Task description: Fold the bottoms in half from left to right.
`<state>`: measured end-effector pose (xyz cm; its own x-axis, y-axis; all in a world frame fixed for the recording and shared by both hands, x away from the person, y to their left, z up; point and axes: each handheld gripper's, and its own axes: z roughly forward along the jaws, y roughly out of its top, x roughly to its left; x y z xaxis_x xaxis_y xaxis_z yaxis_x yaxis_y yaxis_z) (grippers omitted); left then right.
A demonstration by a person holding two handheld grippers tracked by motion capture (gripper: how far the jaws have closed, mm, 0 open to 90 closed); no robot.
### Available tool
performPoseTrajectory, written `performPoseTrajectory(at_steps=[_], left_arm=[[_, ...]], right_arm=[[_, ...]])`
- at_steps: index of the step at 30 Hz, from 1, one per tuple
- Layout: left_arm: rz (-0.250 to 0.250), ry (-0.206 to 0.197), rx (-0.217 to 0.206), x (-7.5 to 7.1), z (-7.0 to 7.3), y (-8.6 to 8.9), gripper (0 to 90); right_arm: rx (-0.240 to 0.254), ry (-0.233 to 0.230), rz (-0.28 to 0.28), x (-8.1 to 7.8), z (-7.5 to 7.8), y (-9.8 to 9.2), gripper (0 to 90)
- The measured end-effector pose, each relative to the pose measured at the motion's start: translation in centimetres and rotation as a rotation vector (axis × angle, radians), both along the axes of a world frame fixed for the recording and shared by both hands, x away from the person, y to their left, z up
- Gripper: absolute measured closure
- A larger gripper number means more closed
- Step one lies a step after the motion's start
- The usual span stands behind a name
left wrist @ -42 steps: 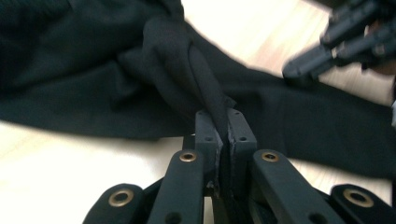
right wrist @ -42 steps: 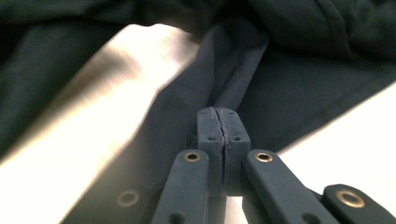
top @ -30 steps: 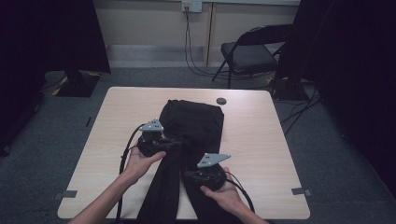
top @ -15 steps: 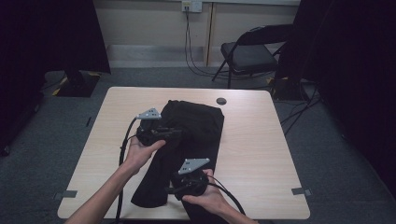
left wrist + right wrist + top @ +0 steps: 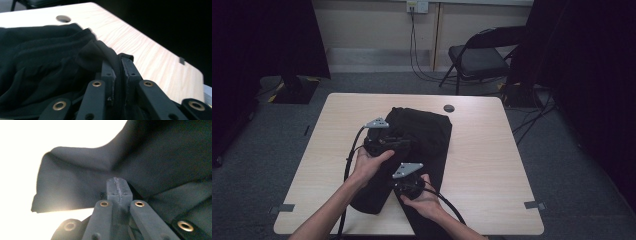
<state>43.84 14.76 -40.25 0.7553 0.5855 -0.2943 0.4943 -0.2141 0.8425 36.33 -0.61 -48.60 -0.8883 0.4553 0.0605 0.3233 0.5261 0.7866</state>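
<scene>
High view: garment fold in progress

The black garment [image 5: 422, 137] lies mid-table [image 5: 492, 165]. At its 9 o'clock edge, the left gripper [image 5: 119, 72] pinches a fabric fold, likely anchoring it. The right gripper [image 5: 119, 188], jaws fully closed with no cloth visibly between them, hovers at its 6 o'clock end.

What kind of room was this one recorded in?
Probably a plain workroom or lab set up for recording: a bare wooden table on grey carpet, a folding chair by the wall, cables hanging from a wall socket, and dark curtains at the sides.
</scene>
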Motion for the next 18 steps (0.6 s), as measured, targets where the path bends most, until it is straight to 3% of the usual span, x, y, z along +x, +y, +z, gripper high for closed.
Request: performPoseTrajectory(at_steps=[1,2,5,7,8,9,10,13,15,17,18], left_arm=[[0.0,0.0,0.0,0.0,0.0,0.0,81.8],[0.009,0.005,0.003,0.1,-0.3,0.2,81.7],[0.035,0.023,-0.001,0.5,-1.0,0.6,82.0],[0.047,0.035,0.021,1.0,-1.5,0.7,81.9],[0.055,0.037,0.036,1.2,-1.9,0.7,81.0],[0.062,0.043,0.052,1.4,-2.2,0.7,79.2],[0.063,0.057,0.065,1.6,-3.1,0.8,77.0],[0.059,0.058,0.09,1.5,-3.9,1.0,72.7],[0.077,0.064,0.097,1.4,-4.5,1.2,64.2],[0.094,0.071,0.1,1.4,-4.8,1.6,61.7],[0.104,0.074,0.103,1.5,-4.8,1.8,57.9]], right_arm=[[0.0,0.0,0.0,0.0,0.0,0.0,90.0],[0.036,-0.013,-0.002,-0.2,1.1,-0.5,90.0],[0.05,-0.008,0.011,-0.1,1.8,-0.7,90.0],[0.007,0.025,0.041,0.0,1.3,-0.2,63.3],[-0.025,0.023,0.045,-0.2,0.7,0.3,55.6],[-0.033,0.02,0.057,-0.3,0.2,0.8,48.7],[-0.024,0.045,0.066,-0.4,-0.6,1.6,38.1],[-0.024,0.055,0.07,-0.3,-1.2,2.2,34.0],[-0.032,0.045,0.071,-0.2,-1.4,2.6,33.0],[-0.038,0.04,0.064,-0.1,-1.4,2.7,32.7],[-0.049,0.018,0.065,-0.2,-1.5,2.8,33.6]])
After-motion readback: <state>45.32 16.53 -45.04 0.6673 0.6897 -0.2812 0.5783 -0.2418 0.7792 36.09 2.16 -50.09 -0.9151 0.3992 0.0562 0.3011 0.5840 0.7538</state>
